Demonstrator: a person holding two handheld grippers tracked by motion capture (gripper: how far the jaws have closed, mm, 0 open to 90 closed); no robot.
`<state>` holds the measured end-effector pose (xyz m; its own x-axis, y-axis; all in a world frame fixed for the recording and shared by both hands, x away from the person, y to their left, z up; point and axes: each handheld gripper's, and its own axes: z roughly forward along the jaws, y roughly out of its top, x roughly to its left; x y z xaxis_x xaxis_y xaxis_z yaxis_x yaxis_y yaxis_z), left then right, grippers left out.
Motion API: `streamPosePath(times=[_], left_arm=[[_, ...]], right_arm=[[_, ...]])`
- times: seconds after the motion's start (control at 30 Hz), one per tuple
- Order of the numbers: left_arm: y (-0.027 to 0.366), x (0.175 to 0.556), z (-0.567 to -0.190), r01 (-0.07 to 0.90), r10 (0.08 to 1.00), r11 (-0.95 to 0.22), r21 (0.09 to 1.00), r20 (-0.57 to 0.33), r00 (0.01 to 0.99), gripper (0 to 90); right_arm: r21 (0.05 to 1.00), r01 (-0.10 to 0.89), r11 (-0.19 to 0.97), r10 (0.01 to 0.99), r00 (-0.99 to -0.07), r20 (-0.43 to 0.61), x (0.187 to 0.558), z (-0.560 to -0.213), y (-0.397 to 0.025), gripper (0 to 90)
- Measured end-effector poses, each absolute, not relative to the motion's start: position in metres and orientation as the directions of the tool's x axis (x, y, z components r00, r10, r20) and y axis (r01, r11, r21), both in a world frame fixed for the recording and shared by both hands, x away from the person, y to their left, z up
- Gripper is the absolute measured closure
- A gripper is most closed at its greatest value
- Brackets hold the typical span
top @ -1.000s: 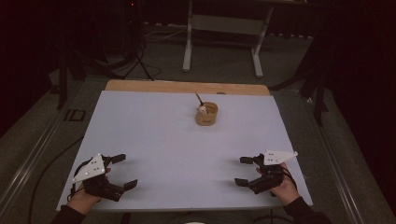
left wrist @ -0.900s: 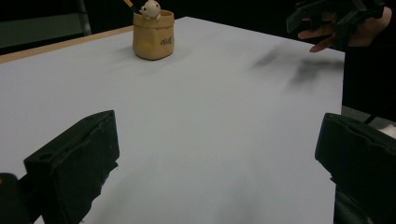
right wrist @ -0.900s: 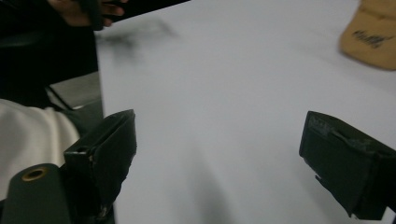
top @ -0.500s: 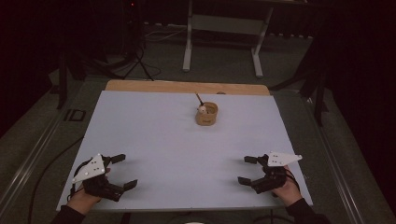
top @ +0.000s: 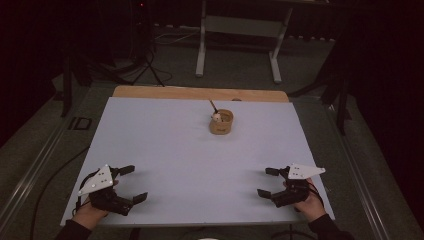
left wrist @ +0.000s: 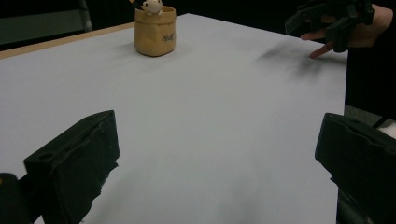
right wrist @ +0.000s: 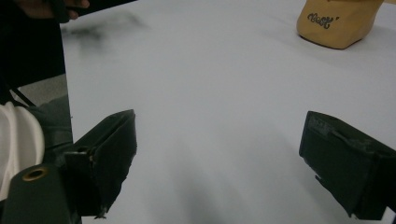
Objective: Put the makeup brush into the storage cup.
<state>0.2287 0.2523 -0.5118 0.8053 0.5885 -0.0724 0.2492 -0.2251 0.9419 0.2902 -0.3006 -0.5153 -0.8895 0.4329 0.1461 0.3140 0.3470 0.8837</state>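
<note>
A small tan pouch-like holder (top: 221,122) stands upright at the far middle of the white table (top: 200,155), with a dark stick and a little white figure poking out of its top. The same holder appears in the left gripper view (left wrist: 154,31) and in the right gripper view (right wrist: 337,22). My left gripper (top: 131,183) rests near the front left corner, jaws wide apart and empty. Over by the front right edge, my right gripper (top: 268,182) is open too, with nothing between its jaws. Both are far from the holder.
A wooden strip (top: 200,93) runs along the table's far edge. Beyond it on the dark floor stand a metal frame (top: 237,35) and a tripod with cables (top: 142,60). The other hand and its gripper (left wrist: 336,21) appear far off in the left gripper view.
The right gripper has drifted slightly rightward and toward the front edge. The left gripper and the holder have stayed put.
</note>
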Motion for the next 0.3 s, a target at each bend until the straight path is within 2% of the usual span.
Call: streamPosePath(times=[0.3], left_arm=[[0.2523, 0.2287, -0.5118, 0.249, 0.587, -0.223, 0.943, -0.074, 0.806, 0.6]], right_arm=[[0.877, 0.311, 0.366, 0.427, -0.893, 0.139, 0.2904, -0.5159, -0.2984, 11.2]])
